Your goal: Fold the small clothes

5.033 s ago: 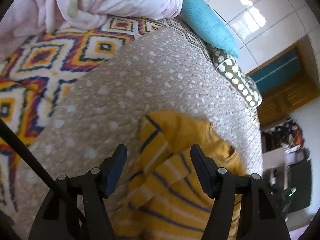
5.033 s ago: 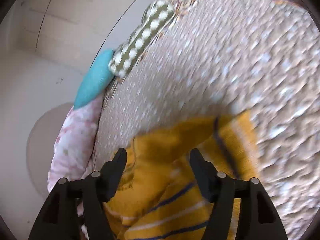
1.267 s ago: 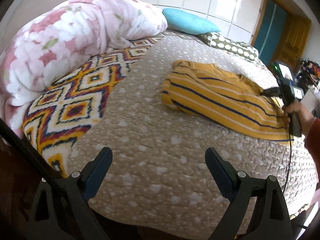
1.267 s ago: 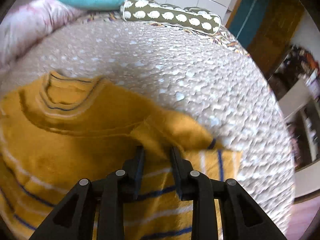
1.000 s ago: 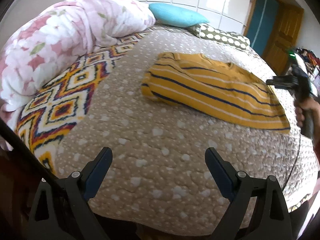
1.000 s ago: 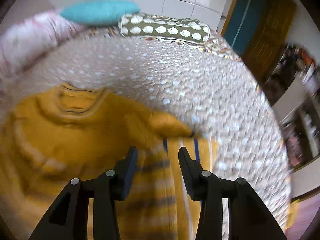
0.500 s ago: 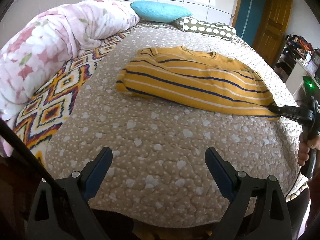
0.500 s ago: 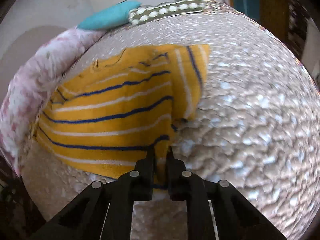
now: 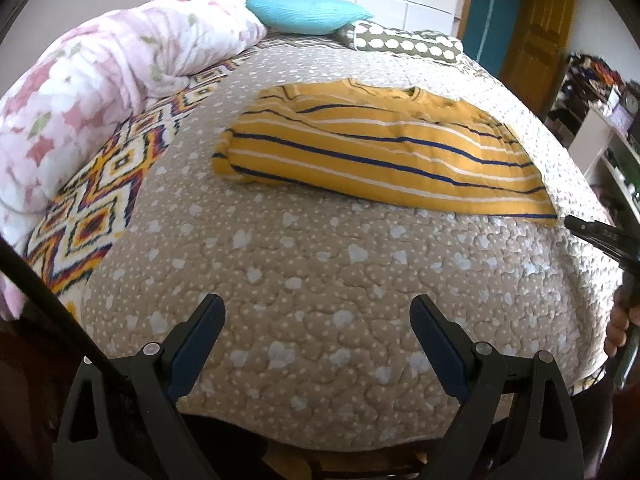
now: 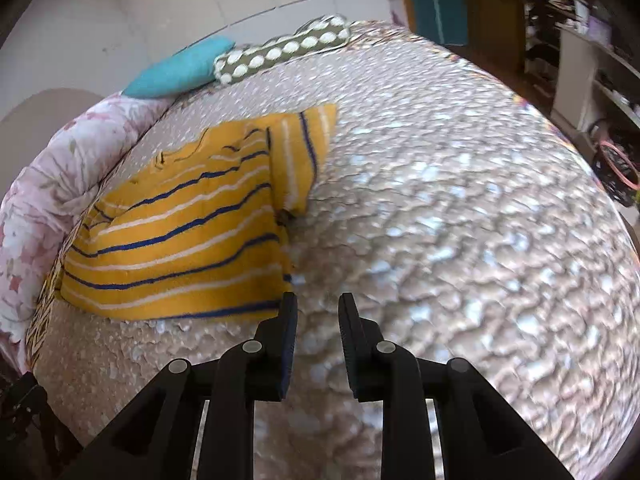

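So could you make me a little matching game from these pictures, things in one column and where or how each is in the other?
Things:
1. striped sweater
2. turquoise pillow
3. floral duvet
4. left gripper

Place or state:
A. bunched along the bed's edge, beside the zigzag blanket
B. fingers wide apart, holding nothing
C. at the far end of the bed, next to the dotted bolster
D. lying folded on the beige quilt

Pairs: 1-D, 2-C, 3-A, 4-B
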Demonstrator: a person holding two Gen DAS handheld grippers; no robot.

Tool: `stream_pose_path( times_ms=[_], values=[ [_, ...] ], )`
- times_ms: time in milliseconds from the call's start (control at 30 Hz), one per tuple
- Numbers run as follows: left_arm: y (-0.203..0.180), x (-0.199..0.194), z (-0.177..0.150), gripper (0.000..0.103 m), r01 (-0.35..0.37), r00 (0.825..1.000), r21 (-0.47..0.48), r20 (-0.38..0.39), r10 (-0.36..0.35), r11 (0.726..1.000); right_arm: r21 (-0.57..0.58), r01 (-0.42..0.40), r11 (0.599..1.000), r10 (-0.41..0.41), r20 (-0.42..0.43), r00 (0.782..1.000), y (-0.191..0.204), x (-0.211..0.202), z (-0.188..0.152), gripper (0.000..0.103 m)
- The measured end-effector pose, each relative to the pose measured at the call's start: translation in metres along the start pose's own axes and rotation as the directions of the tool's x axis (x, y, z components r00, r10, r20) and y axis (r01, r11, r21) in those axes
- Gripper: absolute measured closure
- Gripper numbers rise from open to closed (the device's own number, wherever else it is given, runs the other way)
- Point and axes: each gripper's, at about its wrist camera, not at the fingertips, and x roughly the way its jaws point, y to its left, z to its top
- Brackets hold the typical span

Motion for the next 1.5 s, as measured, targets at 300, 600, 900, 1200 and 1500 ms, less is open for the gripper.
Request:
stream_pose_path(
  times_ms=[300,600,900,1200,1500],
  values=[
    [-0.026,0.033,0.016,0.010,-0.042,0.999,0.062,-0.026,0.044,0.997,-0.020,0.046,0.999,-0.044,0.065,0.997,0.011,-0.017,-0.026,0.063],
    [-0.045,0.063,-0.001,0.010,-0.049,0.992,0.093,-0.114,0.060,0.994,-0.049,0.035,0.998,-0.032,0.070,0.997,0.023,-0.012,-0.035,0.057],
    [-0.046,0.072,-0.004,0.004,-0.059,0.990,0.090,-0.119,0.070,0.994,-0.052,0.037,0.998,-0.034,0.058,0.998,0.024,0.001,-0.042,0.048],
    [-0.043,0.079,-0.001,0.000,-0.060,0.990,0.082,-0.124,0.070,0.995,-0.154,0.131,0.979,-0.114,0.118,0.986,0.045,0.015,-0.049,0.029],
    [-0.044,0.082,0.001,0.000,-0.062,0.991,0.076,-0.117,0.070,0.995,-0.185,0.164,0.969,-0.136,0.155,0.979,0.050,0.018,-0.053,0.025]
  ],
)
